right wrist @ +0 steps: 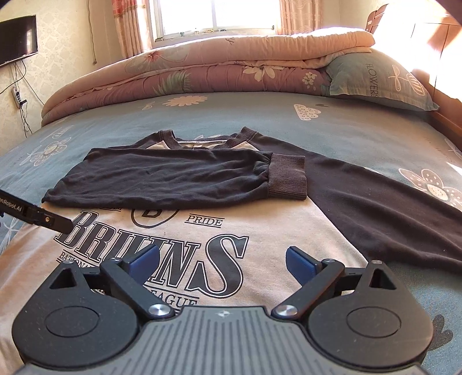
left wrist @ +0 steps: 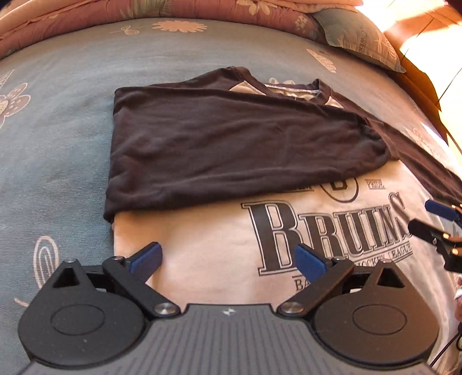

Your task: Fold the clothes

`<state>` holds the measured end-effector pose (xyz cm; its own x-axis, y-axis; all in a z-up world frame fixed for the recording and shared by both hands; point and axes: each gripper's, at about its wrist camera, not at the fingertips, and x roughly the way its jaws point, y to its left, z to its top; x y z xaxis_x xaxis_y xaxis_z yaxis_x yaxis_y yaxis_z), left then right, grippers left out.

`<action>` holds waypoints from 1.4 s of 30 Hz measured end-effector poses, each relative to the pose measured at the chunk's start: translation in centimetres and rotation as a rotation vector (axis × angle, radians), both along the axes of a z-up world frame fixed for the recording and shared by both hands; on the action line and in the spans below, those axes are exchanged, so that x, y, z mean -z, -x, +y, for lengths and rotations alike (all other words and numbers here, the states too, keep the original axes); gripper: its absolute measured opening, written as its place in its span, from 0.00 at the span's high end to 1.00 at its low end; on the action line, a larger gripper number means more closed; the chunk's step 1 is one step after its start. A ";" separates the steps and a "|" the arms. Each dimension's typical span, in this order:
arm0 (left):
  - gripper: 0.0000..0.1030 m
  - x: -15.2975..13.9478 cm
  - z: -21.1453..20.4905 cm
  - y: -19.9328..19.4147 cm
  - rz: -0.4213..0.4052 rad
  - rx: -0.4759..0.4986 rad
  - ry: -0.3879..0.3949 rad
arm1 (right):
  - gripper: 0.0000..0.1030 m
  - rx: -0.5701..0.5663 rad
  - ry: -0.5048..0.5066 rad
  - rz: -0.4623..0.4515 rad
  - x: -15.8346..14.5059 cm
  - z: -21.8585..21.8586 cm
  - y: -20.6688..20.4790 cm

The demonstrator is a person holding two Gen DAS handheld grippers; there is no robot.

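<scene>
A cream sweatshirt (left wrist: 213, 259) with black sleeves and a "BRUINS" print lies face up on the bed; it also shows in the right wrist view (right wrist: 277, 230). Its left sleeve (left wrist: 231, 150) is folded across the chest (right wrist: 161, 178). Its right sleeve (right wrist: 384, 207) lies spread out to the right. My left gripper (left wrist: 229, 259) is open and empty over the lower left of the shirt. My right gripper (right wrist: 221, 262) is open and empty over the print, and shows at the left wrist view's right edge (left wrist: 430, 219).
The bed has a blue flowered sheet (left wrist: 57, 144). A folded pink quilt (right wrist: 202, 75) and a blue pillow (right wrist: 375, 78) lie at the far edge. A wooden headboard (right wrist: 444, 115) is at right. A wall TV (right wrist: 17, 37) and a window (right wrist: 213, 17) are beyond.
</scene>
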<state>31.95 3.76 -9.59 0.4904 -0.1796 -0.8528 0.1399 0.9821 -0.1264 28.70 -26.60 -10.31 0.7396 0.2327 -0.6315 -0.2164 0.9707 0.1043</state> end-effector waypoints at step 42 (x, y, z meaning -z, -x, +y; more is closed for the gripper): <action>0.02 0.5 -6.1 19.0 -0.080 0.098 -0.008 | 0.00 0.017 0.119 0.138 1.7 1.4 15.6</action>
